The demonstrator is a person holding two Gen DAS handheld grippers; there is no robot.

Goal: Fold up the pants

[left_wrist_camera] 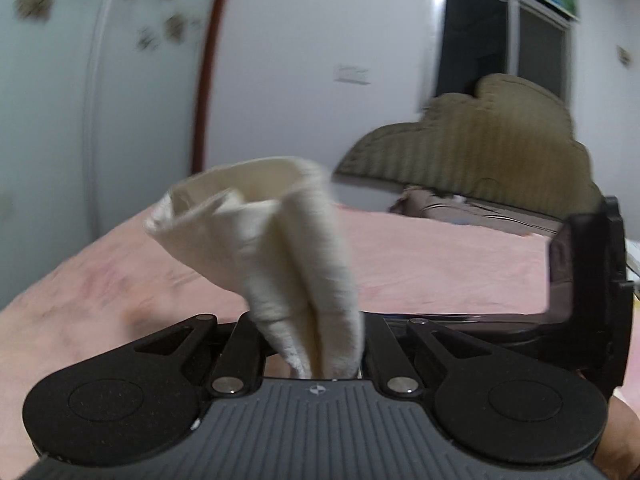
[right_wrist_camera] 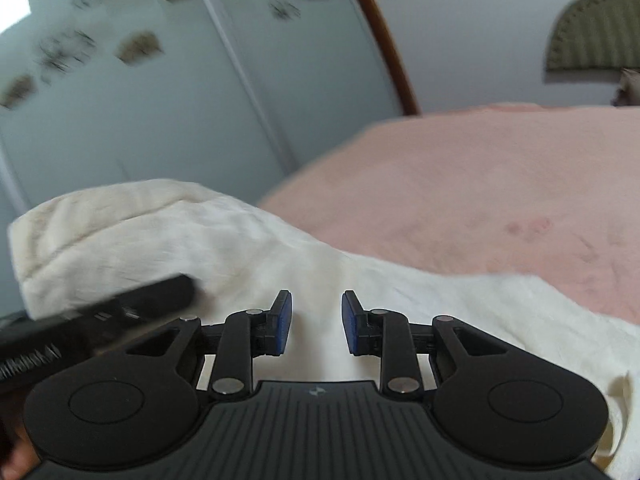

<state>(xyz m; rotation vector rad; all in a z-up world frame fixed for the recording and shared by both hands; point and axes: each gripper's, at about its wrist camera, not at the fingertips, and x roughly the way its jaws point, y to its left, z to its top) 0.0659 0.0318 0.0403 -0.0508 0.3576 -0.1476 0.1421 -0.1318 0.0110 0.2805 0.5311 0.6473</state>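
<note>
Cream pants (right_wrist_camera: 224, 248) on pink bed (right_wrist_camera: 500, 184): soft, limp; left gripper (left_wrist_camera: 316, 344) pinches a bunched edge (good hold), right gripper (right_wrist_camera: 316, 322) narrowly parted, empty.

No readable text; the wall notice (left_wrist_camera: 352, 74) is perhaps printed, but too blurred

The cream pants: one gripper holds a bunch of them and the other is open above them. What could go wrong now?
1. The left gripper pinches only a narrow bunch of the pants, so the cloth might slip out.
2. The right gripper is open with nothing between its pads, so the rest lies loose on the pink bed cover and the fold may come out uneven.
</note>
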